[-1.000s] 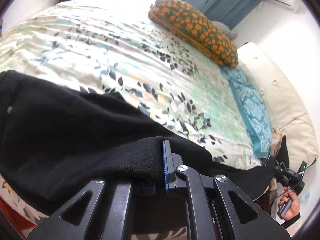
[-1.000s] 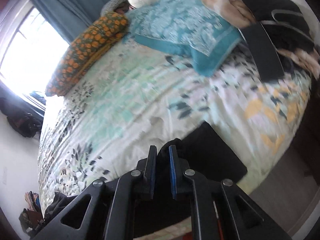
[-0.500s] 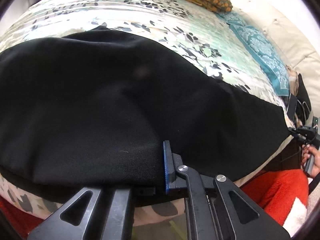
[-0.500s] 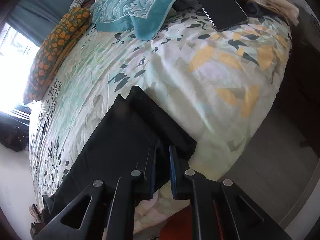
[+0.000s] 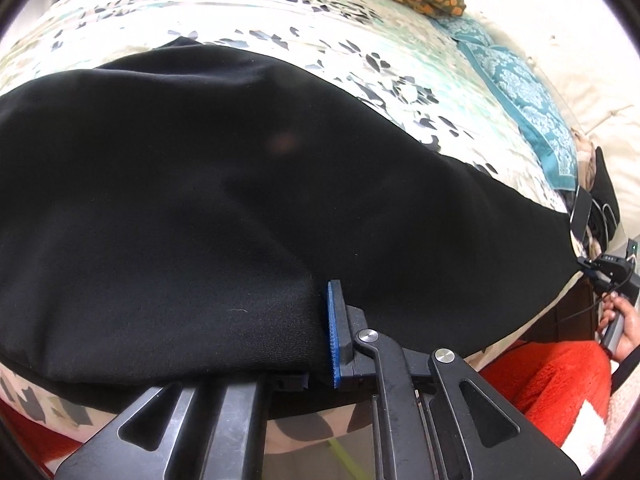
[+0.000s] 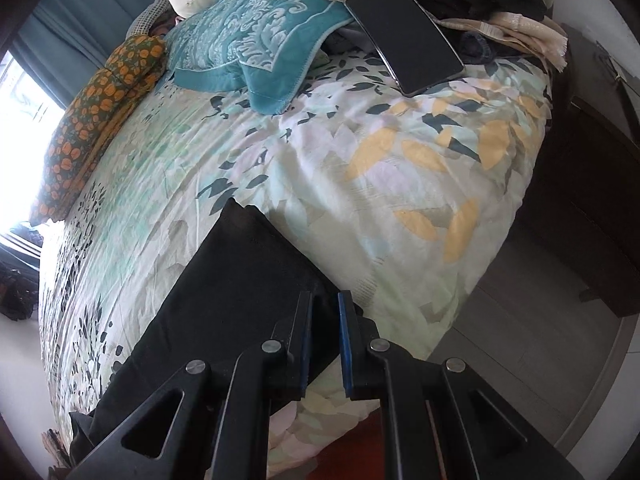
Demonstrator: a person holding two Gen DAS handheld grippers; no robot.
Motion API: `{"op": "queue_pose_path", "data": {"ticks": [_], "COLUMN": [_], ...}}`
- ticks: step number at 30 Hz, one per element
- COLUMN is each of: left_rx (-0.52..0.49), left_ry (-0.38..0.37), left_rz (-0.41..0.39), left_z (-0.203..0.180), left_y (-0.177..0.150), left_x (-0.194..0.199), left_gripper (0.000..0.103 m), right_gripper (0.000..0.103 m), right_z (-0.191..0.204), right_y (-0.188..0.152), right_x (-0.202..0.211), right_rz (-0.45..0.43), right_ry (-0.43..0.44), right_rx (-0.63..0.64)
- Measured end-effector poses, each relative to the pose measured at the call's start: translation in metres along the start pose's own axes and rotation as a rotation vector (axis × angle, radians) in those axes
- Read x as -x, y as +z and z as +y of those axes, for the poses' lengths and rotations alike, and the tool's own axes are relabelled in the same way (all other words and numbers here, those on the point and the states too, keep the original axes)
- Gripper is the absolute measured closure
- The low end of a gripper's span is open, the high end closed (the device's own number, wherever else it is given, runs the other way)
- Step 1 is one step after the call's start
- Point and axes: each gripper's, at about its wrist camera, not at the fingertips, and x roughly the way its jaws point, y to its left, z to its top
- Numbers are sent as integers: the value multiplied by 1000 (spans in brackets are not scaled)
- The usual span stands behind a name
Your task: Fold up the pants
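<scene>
One pair of black pants [image 5: 200, 200] lies flat along the near edge of the bed [image 6: 360, 160]; left gripper [image 5: 316, 336] and right gripper [image 6: 325, 340] both pinch its fabric.

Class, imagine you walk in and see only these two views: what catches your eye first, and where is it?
First, the black pants spread across the near part of the leaf-patterned bedspread, with the left gripper and the right gripper each clamped on the near edge. Next, at the far end of the bed, the teal cushion, with a dark phone to its right.
</scene>
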Motion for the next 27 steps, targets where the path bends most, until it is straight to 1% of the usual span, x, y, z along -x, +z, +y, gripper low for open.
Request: {"op": "queue_pose_path", "data": {"ticks": [4, 9, 13, 16, 17, 18, 19, 20, 21, 22, 23, 25, 27], "left_rx": [-15, -19, -34, -33, -27, -19, -14, -11, -12, -16, -18, -13, 1], "left_ry": [3, -8, -18, -19, -19, -18, -22, -29, -32, -32, -32, -48, -84], "left_rz": [-1, 6, 26, 47, 53, 62, 73, 82, 95, 111, 126, 167, 202], "left_z": [-2, -4, -5, -5, -4, -3, -2, -2, -2, -2, -1, 3, 9], "left_y": [-1, -3, -7, -6, -5, -5, -5, -7, -8, -11, -14, -22, -32], "left_x": [-2, -1, 3, 2, 2, 2, 3, 5, 7, 11, 15, 27, 39], "left_gripper": [96, 95, 95, 91, 84, 78, 65, 53, 47, 36, 29, 28, 28], "right_gripper": [91, 91, 91, 90, 90, 87, 82, 62, 35, 27, 24, 24, 24], "right_z": [-5, -2, -3, -5, -6, -7, -9, -11, -14, -19, -24, -32, -37], "right_y": [-1, -2, -2, -2, -1, -1, -1, -1, -1, -1, -1, -2, -2], "right_x": [0, 2, 5, 1, -2, -3, -5, -5, -5, -3, 2, 16, 32], "right_rz": [2, -4, -9, 9, 17, 24, 28, 31, 33, 24, 1, -47, -86], "right_ry": [-8, -33, -42, -45, -43, -41, -39, -40, -34, -27, -23, -25, -51], "right_rx": [-21, -10, -22, -35, -40, -48, -62, -78, -98, -123, -153, -200, -215]}}
